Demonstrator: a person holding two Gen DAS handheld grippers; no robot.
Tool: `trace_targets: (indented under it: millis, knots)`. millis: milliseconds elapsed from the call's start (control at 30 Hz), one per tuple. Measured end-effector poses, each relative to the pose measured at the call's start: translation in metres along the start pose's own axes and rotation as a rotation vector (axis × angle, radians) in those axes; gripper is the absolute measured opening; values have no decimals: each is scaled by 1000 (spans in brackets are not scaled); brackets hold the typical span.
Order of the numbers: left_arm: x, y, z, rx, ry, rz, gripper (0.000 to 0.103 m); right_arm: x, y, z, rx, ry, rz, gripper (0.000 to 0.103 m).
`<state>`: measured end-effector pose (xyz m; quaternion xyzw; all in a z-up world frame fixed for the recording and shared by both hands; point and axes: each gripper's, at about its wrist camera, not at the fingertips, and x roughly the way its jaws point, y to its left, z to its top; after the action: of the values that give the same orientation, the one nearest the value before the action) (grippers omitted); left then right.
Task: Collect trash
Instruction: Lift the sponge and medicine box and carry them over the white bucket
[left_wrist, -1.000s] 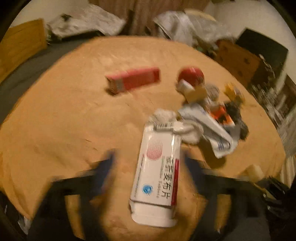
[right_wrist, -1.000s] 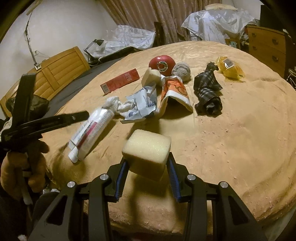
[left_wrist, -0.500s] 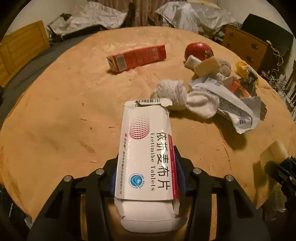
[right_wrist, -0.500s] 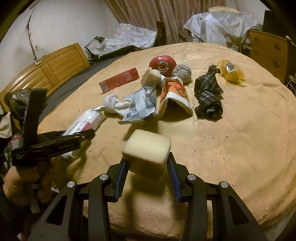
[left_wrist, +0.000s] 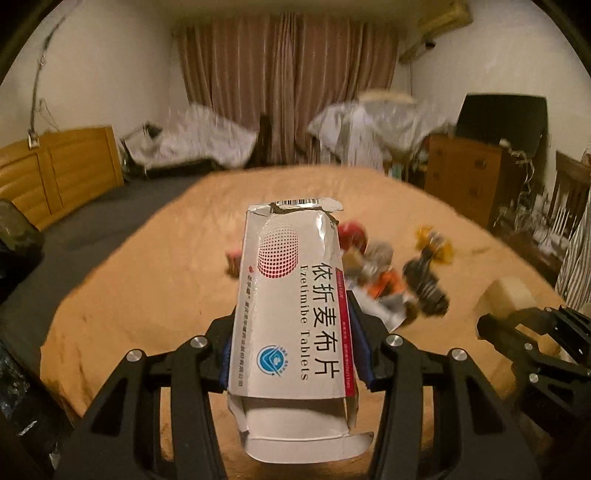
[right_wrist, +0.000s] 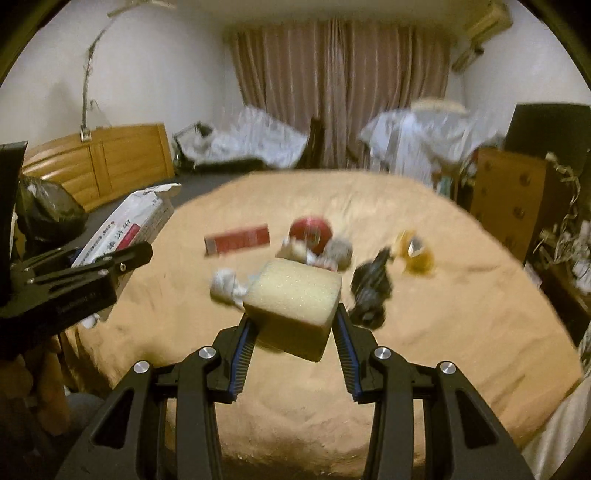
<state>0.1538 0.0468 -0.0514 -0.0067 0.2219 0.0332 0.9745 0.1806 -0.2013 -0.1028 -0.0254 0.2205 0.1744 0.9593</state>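
My left gripper (left_wrist: 291, 343) is shut on a white tablet box (left_wrist: 291, 306) with red dots and Chinese print, held up above the bed. It also shows at the left of the right wrist view (right_wrist: 125, 229). My right gripper (right_wrist: 293, 332) is shut on a yellow sponge block (right_wrist: 295, 299), lifted off the bed; the sponge shows at the right of the left wrist view (left_wrist: 508, 299). More trash lies on the tan bedspread (right_wrist: 443, 350): a red carton (right_wrist: 236, 240), a red round tin (right_wrist: 310, 230), a white sock (right_wrist: 225, 286), a dark checked cloth (right_wrist: 369, 288) and a yellow wrapper (right_wrist: 415, 254).
A black bag (right_wrist: 44, 210) sits at the far left beside the bed. A wooden headboard (right_wrist: 99, 162) stands at the left and a wooden dresser (right_wrist: 513, 199) at the right. Covered furniture and curtains (right_wrist: 340, 92) stand behind the bed.
Both grippers have risen and tilted up from the bed, the left carrying the tablet box and the right the sponge. One second ago the left gripper was open around the box.
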Motion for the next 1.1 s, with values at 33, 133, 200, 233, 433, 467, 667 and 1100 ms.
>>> trace_targets:
  millis: [33, 133, 200, 233, 433, 467, 667, 1100]
  knots:
    - [-5, -3, 2, -4, -16, -2, 48, -9, -1, 4, 2, -21, -4, 43]
    - [-17, -12, 6, -2, -65, -1, 48, -33, -2, 14, 8, -75, -18, 43]
    - [-24, -18, 8, -8, -89, -2, 48, -45, -2, 18, 12, -100, -25, 43]
    - [-28, -20, 8, -9, -103, -1, 48, -52, -3, 20, 13, -115, -27, 43]
    - [-39, -26, 9, -14, -123, -18, 48, -78, -4, 24, 20, -151, -38, 43]
    - [-40, -28, 9, -11, -127, -18, 48, -81, -4, 24, 26, -151, -37, 43]
    - [-47, -31, 8, -2, -146, -20, 48, -87, -5, 22, 28, -154, -37, 43]
    - [-52, -57, 21, 22, -154, -80, 48, -107, -16, 30, 47, -159, -83, 43]
